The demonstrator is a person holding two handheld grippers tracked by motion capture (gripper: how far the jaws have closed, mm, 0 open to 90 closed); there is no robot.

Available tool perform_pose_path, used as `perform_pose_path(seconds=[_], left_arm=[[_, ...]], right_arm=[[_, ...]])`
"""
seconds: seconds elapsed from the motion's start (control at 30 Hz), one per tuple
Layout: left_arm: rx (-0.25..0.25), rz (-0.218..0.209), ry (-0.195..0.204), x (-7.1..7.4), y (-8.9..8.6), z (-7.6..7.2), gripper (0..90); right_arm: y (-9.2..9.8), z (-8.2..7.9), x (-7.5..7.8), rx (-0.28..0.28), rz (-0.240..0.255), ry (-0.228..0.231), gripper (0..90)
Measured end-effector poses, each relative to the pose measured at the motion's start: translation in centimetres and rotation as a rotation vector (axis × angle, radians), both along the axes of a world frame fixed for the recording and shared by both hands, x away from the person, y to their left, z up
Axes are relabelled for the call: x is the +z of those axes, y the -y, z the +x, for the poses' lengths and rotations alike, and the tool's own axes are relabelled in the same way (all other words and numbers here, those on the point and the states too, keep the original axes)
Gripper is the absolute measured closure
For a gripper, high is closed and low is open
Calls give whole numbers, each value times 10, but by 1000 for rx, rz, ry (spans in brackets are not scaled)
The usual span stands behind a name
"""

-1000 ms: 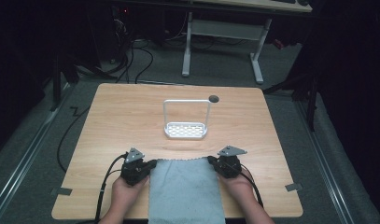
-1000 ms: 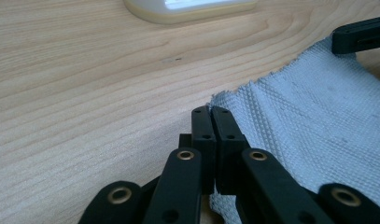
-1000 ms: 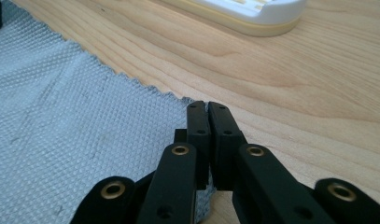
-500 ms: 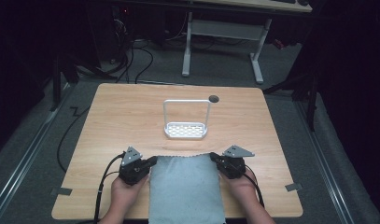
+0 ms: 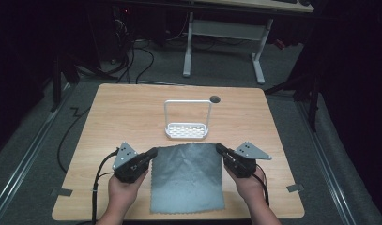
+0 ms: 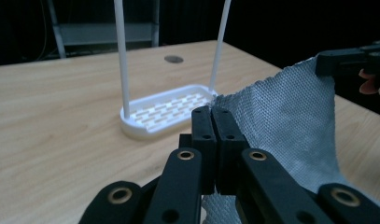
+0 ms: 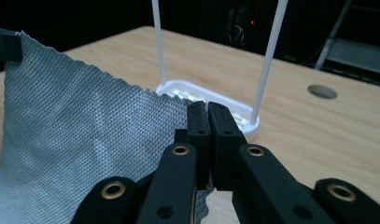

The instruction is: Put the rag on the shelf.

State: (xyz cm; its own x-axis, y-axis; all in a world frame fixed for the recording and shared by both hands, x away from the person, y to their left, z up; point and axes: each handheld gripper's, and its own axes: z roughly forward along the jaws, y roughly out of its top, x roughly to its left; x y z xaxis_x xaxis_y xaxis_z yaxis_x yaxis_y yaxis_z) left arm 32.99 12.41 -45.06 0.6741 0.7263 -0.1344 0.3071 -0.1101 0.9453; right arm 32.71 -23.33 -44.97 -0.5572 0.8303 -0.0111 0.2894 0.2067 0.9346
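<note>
Both tongs are clenched on the far corners of the grey woven cloth (image 5: 187, 177): the left tongs (image 5: 152, 153) pinch its far left corner and the right tongs (image 5: 219, 148) its far right corner. Compared with a second ago, the two hands have risen together, and the far edge of the cloth now hangs off the light wooden surface (image 5: 132, 108), sagging between the tongs, while its near part lies flat by the person's edge. Beyond it stands the white slotted plastic rack with a tall wire hoop (image 5: 187, 123), just past the raised edge. This lift looks like the start of carrying the cloth's far edge toward that hoop, or of folding it.
</note>
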Motion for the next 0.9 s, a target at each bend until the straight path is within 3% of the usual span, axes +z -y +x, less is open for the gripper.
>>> perform_pose_path(seconds=[0.33, 0.67, 0.9], left_arm=[[5, -24, 91, 36, 3, 11, 896], [17, -65, 161, 69, -1, 30, 897], [22, -59, 208, 87, -3, 42, 897]], right_arm=[[5, 3, 39, -21, 38, 107, 886], [2, 13, 74, -16, 66, 176, 886], [2, 26, 97, -12, 90, 204, 886]])
